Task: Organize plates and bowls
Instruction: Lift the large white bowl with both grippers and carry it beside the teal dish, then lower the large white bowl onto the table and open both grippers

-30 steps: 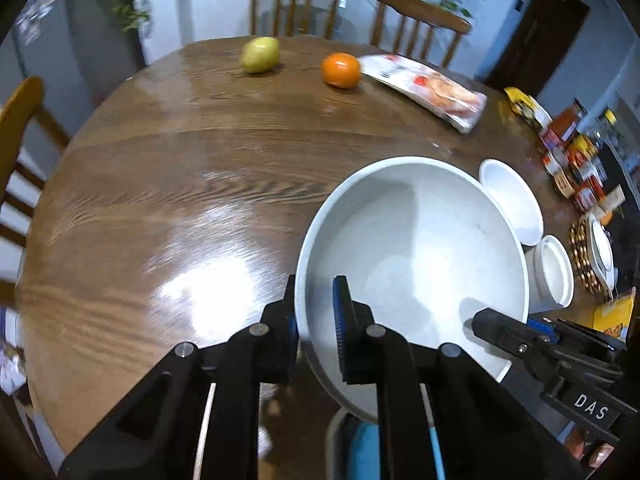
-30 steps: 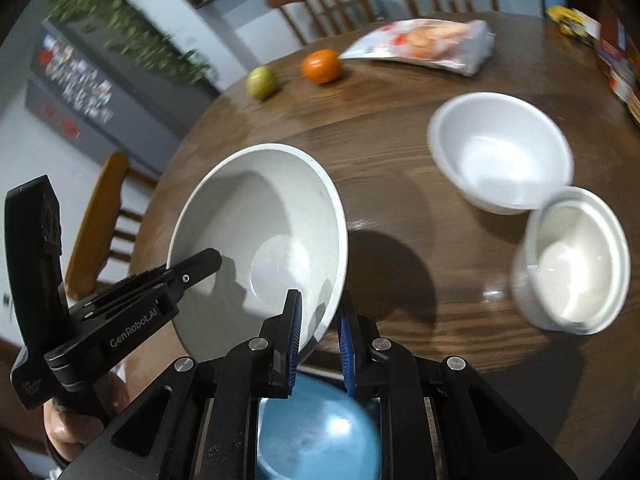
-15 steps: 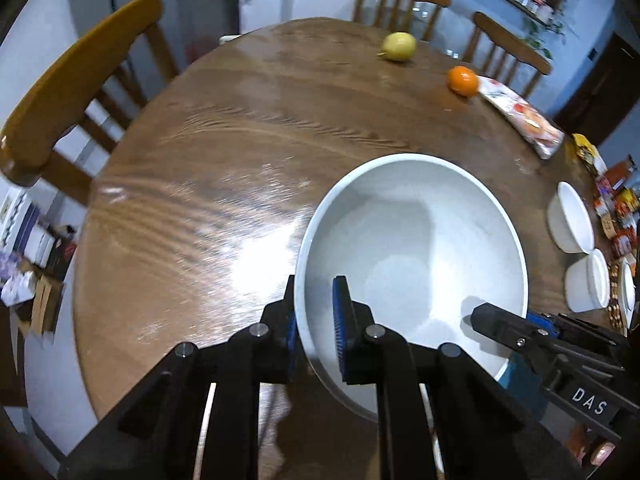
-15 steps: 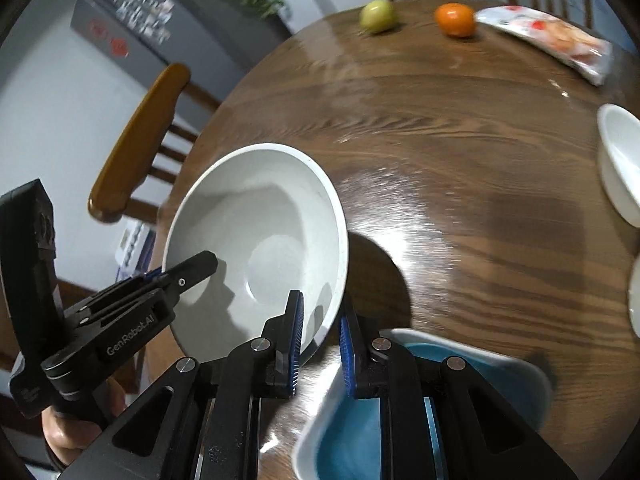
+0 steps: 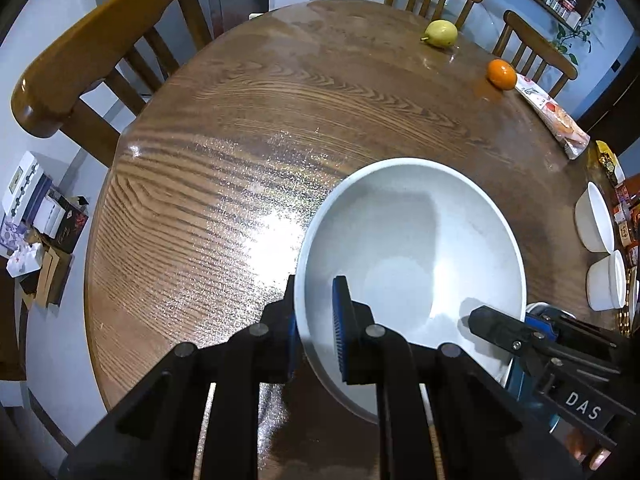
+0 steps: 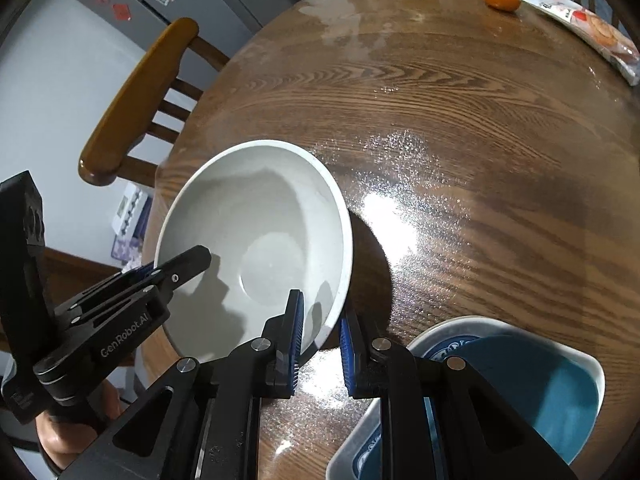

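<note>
A large white bowl (image 5: 416, 256) (image 6: 256, 232) is held above the round wooden table (image 5: 240, 152) by both grippers. My left gripper (image 5: 316, 332) is shut on its near-left rim; it also shows in the right wrist view (image 6: 180, 268). My right gripper (image 6: 320, 336) is shut on its right rim; it also shows in the left wrist view (image 5: 504, 332). A blue-and-white square plate (image 6: 552, 376) lies on the table under the right gripper. Two small white bowls (image 5: 596, 220) (image 5: 608, 280) stand at the table's right edge.
A pear (image 5: 440, 34), an orange (image 5: 501, 74) and a snack packet (image 5: 556, 114) lie at the far side. Wooden chairs (image 5: 92, 60) stand around the table. Jars and packets (image 5: 624, 208) crowd the right edge.
Both grippers have carried the large bowl leftward and higher. The small bowls have slid to the right edge of view, and the blue plate has come into fuller view below.
</note>
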Motion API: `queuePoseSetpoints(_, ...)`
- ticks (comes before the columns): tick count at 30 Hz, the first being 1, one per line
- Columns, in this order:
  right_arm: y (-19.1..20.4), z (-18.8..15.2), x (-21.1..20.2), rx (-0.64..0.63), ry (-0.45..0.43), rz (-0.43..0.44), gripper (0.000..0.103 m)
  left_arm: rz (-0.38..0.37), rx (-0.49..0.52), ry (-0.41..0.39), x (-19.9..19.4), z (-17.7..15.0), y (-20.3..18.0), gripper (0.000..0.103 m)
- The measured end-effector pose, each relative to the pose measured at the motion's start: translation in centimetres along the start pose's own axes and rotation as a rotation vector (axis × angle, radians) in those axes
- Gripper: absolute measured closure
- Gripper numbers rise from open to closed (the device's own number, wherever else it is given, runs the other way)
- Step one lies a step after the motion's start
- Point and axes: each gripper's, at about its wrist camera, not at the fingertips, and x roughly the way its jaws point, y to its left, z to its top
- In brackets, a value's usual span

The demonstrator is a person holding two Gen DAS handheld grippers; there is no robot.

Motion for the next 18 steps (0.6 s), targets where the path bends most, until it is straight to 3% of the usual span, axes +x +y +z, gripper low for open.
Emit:
queuePoseSetpoints(2, 0.1, 0.0, -0.1, -0.002, -0.007, -0.004, 0.083, 0.002, -0.008, 0.001, 0.1, 0.1, 0.2, 0.088)
queuePoseSetpoints(6, 0.4, 0.1, -0.4, -0.005, -0.029, -0.049, 0.052, 0.008, -0.014, -0.014, -0.2, 0.0, 0.1, 0.059)
queuePoseSetpoints(7, 0.1, -0.1, -0.9, 0.001, -0.046, -0.061, 0.052, 0.006, -0.016, -0.021, -0.4, 0.0, 0.0, 0.050)
queuePoseSetpoints(9, -0.5, -0.3, -1.7, 0.014, -0.065, -0.056, 0.052, 0.006, -0.023, -0.030, -0.9, 0.0, -0.1, 0.043)
queuePoseSetpoints(18, -4.8, -2.0, -8.5, 0.061, -0.195, -0.064, 0.052, -0.038, 0.055, -0.110, -4.4, 0.0, -3.5, 0.040)
